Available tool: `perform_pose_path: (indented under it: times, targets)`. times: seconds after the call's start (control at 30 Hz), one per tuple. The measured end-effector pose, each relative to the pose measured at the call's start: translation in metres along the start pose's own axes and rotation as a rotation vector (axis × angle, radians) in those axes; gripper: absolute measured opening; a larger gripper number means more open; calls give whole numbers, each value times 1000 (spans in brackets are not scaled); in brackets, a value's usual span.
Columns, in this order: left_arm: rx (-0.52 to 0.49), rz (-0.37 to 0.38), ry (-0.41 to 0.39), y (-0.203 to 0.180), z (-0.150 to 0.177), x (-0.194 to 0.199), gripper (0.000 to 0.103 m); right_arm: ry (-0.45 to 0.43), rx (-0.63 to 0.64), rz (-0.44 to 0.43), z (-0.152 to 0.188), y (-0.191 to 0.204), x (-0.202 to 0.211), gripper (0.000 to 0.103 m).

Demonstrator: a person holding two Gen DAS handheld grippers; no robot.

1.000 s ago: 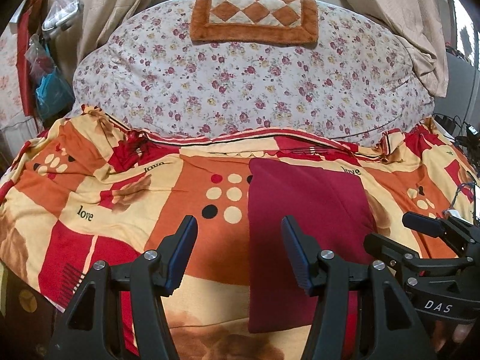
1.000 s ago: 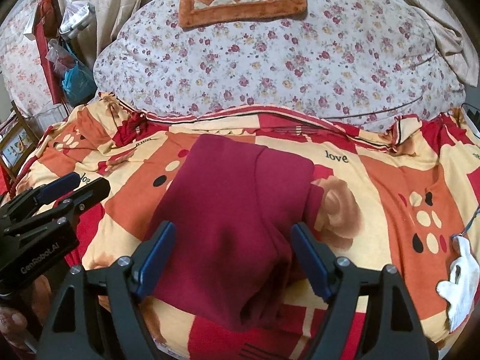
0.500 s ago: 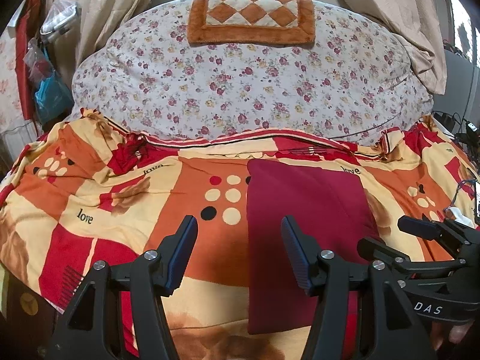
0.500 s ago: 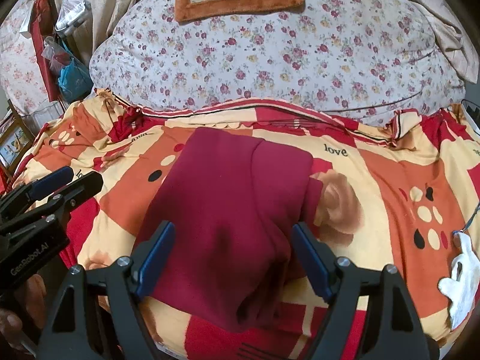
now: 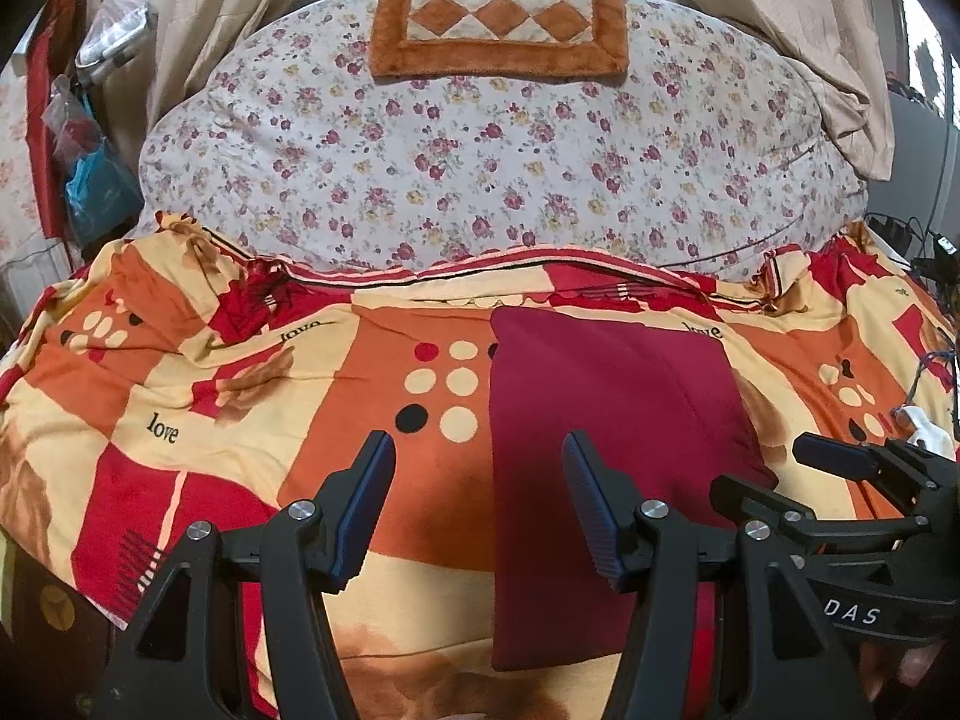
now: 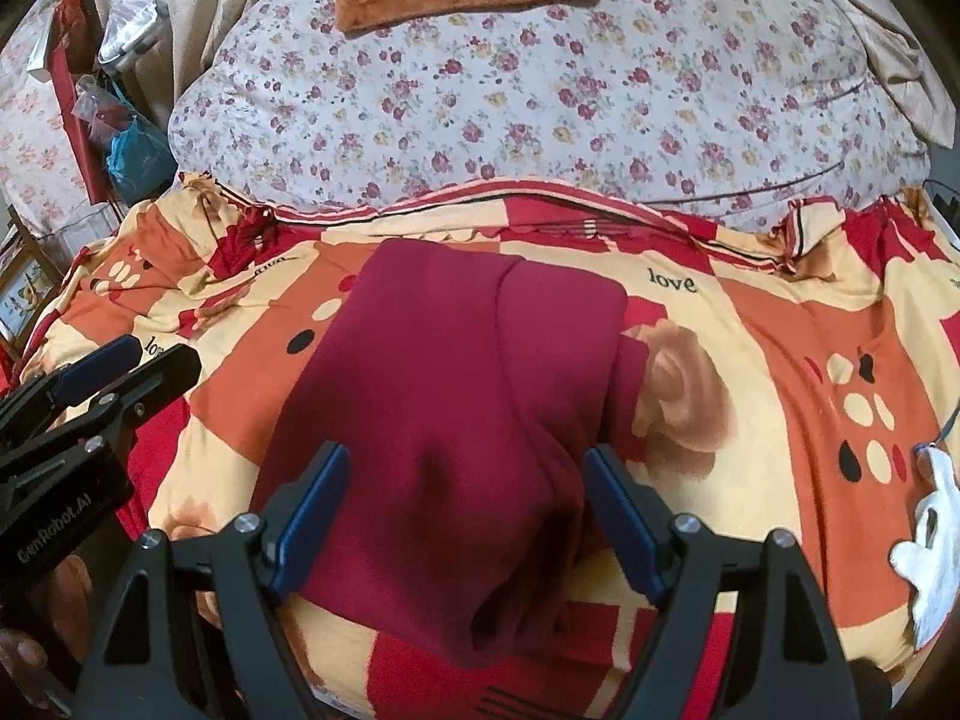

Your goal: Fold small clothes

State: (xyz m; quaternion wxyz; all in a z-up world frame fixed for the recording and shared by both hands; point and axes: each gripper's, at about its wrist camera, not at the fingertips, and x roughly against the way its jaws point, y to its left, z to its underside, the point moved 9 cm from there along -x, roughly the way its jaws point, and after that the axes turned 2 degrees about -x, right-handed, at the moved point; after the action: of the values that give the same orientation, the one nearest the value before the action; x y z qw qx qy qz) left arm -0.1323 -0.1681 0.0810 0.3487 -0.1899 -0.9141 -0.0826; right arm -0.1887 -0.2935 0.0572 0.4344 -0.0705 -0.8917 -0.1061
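Note:
A dark red garment (image 5: 612, 420) lies folded into a long rectangle on the orange, red and cream bedspread (image 5: 240, 396). In the right wrist view the garment (image 6: 456, 396) fills the middle, with a folded flap along its right side. My left gripper (image 5: 477, 498) is open and empty, held over the garment's left edge. My right gripper (image 6: 462, 504) is open and empty, its jaws spread either side of the garment's near end. Each gripper shows at the edge of the other's view: the right gripper (image 5: 852, 480) and the left gripper (image 6: 102, 378).
A floral quilt (image 5: 480, 150) is heaped behind the bedspread, with an orange checked cushion (image 5: 498, 24) on top. Bags (image 5: 90, 168) hang at the far left. A white cloth piece (image 6: 930, 552) lies at the bedspread's right edge. Curtains hang behind.
Both grippers have stayed open and almost still; the views shifted only slightly. The garment has not moved.

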Motion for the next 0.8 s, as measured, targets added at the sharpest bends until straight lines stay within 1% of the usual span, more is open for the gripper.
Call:
perform_pose_path:
  times: [0.7,0.8]
  targets:
    - [-5,11,14,-4,-1,-12,37,30,-8,12,-2,-3,-15,83]
    - [-7,14,20,-5,-2,-18,38,35,-11,15,-3,-4,-18,83]
